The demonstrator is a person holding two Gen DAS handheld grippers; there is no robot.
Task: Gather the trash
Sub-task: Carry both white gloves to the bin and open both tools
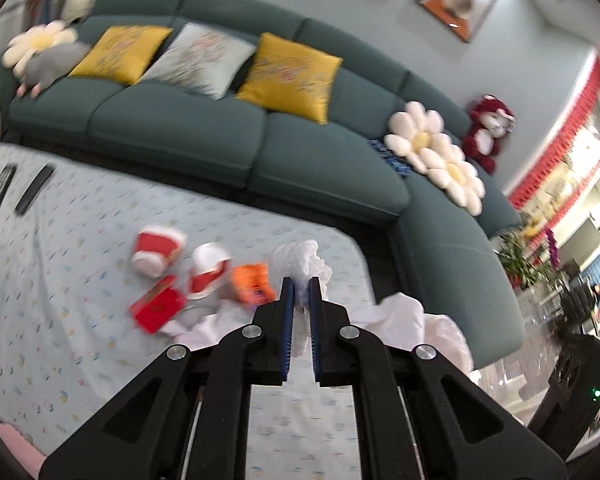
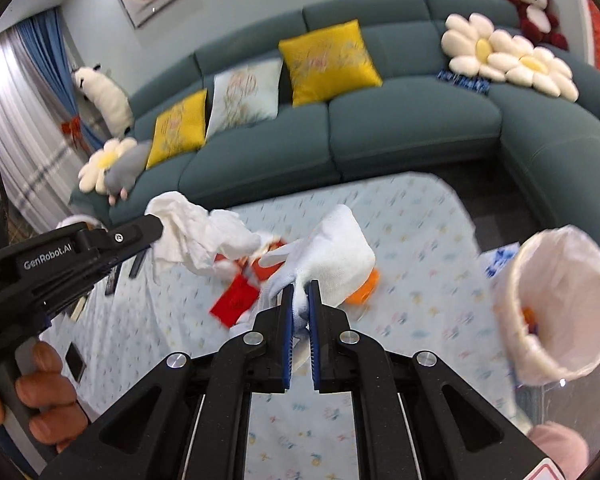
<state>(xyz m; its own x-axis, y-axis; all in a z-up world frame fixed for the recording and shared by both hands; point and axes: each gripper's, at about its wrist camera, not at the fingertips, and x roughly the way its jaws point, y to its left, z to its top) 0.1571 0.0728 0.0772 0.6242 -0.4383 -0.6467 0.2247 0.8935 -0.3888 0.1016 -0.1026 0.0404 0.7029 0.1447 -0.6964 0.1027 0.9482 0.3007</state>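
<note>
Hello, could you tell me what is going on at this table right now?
A person is clearing trash from the cloth-covered table with a handheld gripper in each hand. The left gripper has its jaws shut on a crumpled white tissue; the right gripper is shut on a white glove. Red paper cups, a red packet and an orange wrapper lie on the table. A lined trash bin waits on the right.

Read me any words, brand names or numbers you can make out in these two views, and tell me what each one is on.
"GenRobot.AI": white lettering on the side of the left claw, seen from the right wrist view.
Red packet on the table: a faint mark, too blurred to read.
Red cup: print too blurred to read.
Nothing else is legible.
</note>
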